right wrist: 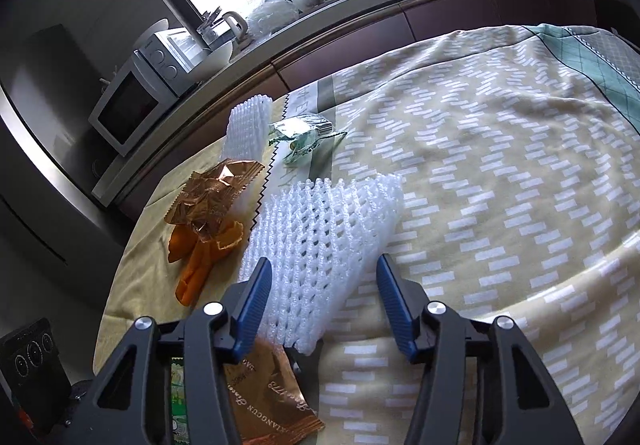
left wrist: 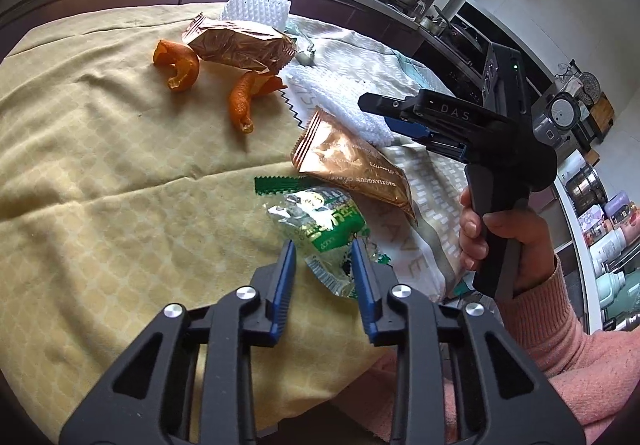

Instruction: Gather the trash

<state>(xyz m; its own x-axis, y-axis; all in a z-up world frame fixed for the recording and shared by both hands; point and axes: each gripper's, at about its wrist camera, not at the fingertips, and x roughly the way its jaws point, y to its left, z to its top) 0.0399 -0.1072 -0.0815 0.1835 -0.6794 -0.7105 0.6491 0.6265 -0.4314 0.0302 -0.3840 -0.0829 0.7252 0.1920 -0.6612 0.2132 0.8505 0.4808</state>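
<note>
Green-and-clear wrapper (left wrist: 320, 229) lies crumpled on the yellow cloth (left wrist: 100, 173), near its front edge. Left hand-held gripper (left wrist: 323, 259) has its blue pads on either side of the wrapper's near end; the pads stand close against the plastic, but whether they actually pinch it cannot be told.

Just beyond, touching the green wrapper's far edge: a copper foil wrapper (left wrist: 352, 165), flat, printed side up. Farther back, a second copper foil wrapper (left wrist: 240, 47), puffed and creased, with two orange peels beside it, one (left wrist: 178, 65) to its left, one (left wrist: 242, 101) in front.

White foam net (right wrist: 320, 241) lies on the patterned cloth (right wrist: 500, 173). Right hand-held gripper (right wrist: 324, 285) is spread over the net's near end, pads either side, gaps visible, not pressing. In the left wrist view a hand (left wrist: 496, 229) in a pink sleeve (left wrist: 560, 333) grips this tool's handle.

At the far side of the surface: a second white foam net (right wrist: 246, 129), standing on edge, and another small green-and-clear wrapper (right wrist: 306, 137) beside it.

Behind: kitchen counter (right wrist: 360, 9) with a microwave (right wrist: 132, 105) and dishes.
</note>
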